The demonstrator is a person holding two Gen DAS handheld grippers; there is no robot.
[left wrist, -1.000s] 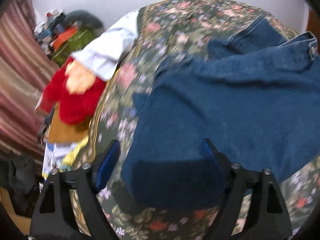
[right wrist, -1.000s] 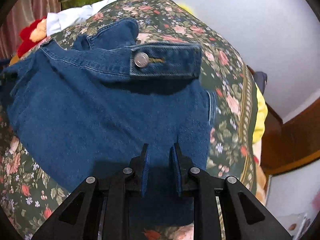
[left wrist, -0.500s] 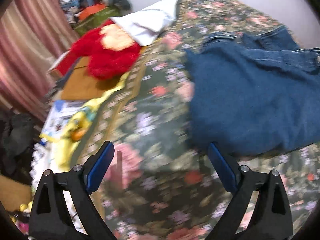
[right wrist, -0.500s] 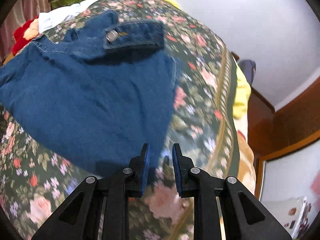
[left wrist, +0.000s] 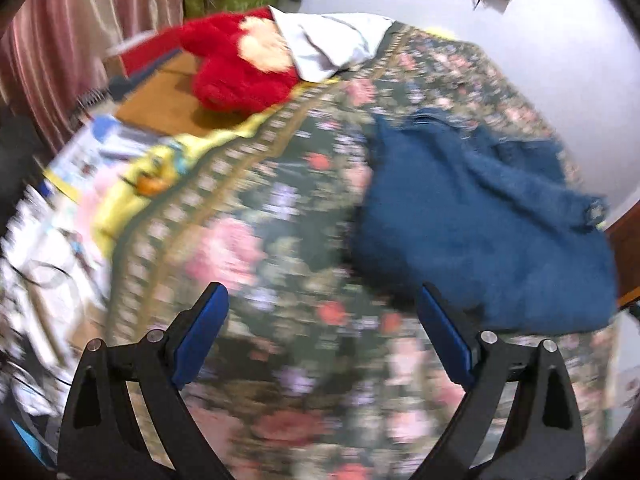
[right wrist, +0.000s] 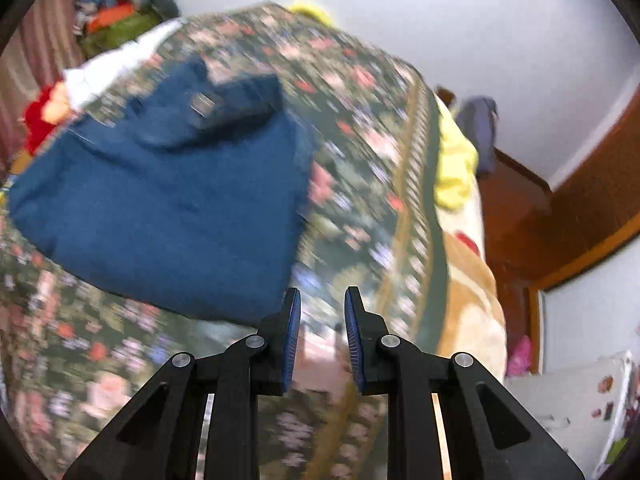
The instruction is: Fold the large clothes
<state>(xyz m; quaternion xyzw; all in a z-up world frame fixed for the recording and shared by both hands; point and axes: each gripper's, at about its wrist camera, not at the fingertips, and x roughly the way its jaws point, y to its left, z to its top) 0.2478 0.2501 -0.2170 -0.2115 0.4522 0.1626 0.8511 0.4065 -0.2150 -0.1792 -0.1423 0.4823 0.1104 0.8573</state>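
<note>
Right wrist view: the jeans lie forward-left of the right gripper, jaws narrowly parted and empty, nearer than the wide-released left gripper.

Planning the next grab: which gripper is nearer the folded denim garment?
Roughly equal, right perhaps nearer. The right gripper sits just off the denim garment; the left gripper hovers beside its edge.
</note>
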